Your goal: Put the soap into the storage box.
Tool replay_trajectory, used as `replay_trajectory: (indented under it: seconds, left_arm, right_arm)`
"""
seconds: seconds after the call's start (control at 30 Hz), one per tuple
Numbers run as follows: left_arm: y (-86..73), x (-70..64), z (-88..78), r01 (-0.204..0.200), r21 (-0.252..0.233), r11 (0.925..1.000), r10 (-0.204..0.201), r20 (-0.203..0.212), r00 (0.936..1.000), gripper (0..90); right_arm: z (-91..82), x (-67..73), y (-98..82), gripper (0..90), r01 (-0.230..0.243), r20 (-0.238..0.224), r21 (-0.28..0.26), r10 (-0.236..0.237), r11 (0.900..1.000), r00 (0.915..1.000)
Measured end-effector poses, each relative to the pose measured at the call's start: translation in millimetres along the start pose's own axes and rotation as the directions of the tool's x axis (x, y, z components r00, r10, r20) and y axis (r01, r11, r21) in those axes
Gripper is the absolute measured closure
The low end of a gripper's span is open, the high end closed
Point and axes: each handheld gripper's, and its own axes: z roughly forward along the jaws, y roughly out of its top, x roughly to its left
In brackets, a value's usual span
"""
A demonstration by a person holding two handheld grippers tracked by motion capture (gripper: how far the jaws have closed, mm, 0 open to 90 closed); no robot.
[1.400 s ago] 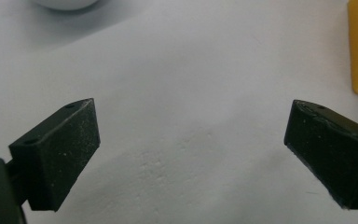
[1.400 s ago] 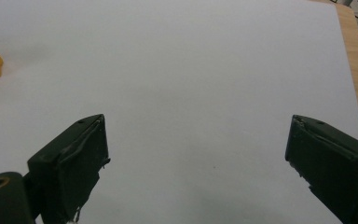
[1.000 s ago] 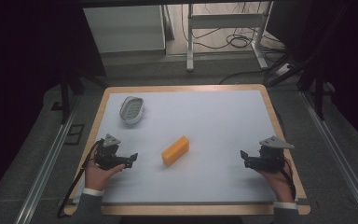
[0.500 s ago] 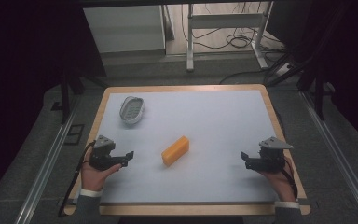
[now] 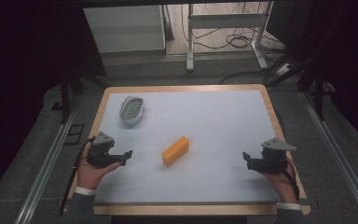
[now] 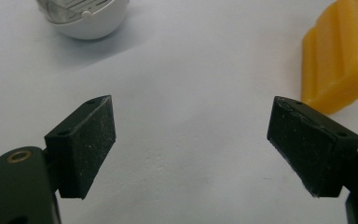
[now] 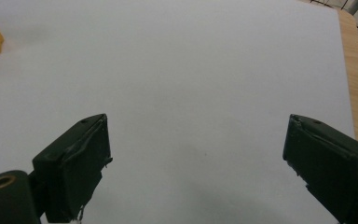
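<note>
Nearest the person, the left gripper (image 5: pixel 127 156) has just been narrowing its jaws yet they stand spread with nothing between them, and the right gripper (image 5: pixel 246 160) at the near right is spread and empty too, so by my judgement nothing is grasped yet. The yellow soap bar (image 5: pixel 175 150) lies untouched mid-table between them, just right of the left gripper. Farther off at the far left sits the white soap dish (image 5: pixel 132 110), well apart, and nothing blocks the white table surface (image 5: pixel 223 121).

Dark room, grey floor (image 5: pixel 37 140), white cabinet (image 5: pixel 123 28), metal table legs (image 5: pixel 223 21), tangled cables (image 5: pixel 233 42) beyond wooden-edged table (image 5: pixel 182 87)
</note>
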Motion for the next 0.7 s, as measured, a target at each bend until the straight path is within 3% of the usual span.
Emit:
replay_trajectory:
  seconds: [0.17, 0.2, 0.3, 0.7]
  left_arm:
    - [9.1, -5.5, -8.8, -0.04, -0.016, 0.9991, 0.04, -0.014, 0.9991, 16.8]
    - [11.9, -7.7, -9.9, -0.049, -0.012, 0.9987, 0.049, 0.006, 0.9988, 16.8]
    - [16.6, -11.7, -8.8, -0.059, -0.003, 0.9982, 0.059, 0.014, 0.9981, 16.9]
    - [47.1, -33.2, 1.0, -0.171, 0.034, 0.9847, 0.169, 0.049, 0.9843, 15.9]
  right_arm:
    - [3.8, 0.9, 1.0, 7.6, 0.008, 0.003, 0.015, -0.008, 1.0, 1.0]
    - [4.9, 1.2, 1.2, 7.6, 0.008, 0.005, 0.016, -0.008, 1.0, 1.0]
    - [7.0, 2.9, 0.1, 7.6, 0.015, 0.002, 0.026, -0.016, 1.0, 0.9999]
    - [-3.2, 4.1, -6.4, 7.6, -0.002, 0.014, 0.022, 0.001, 1.0, 0.9999]
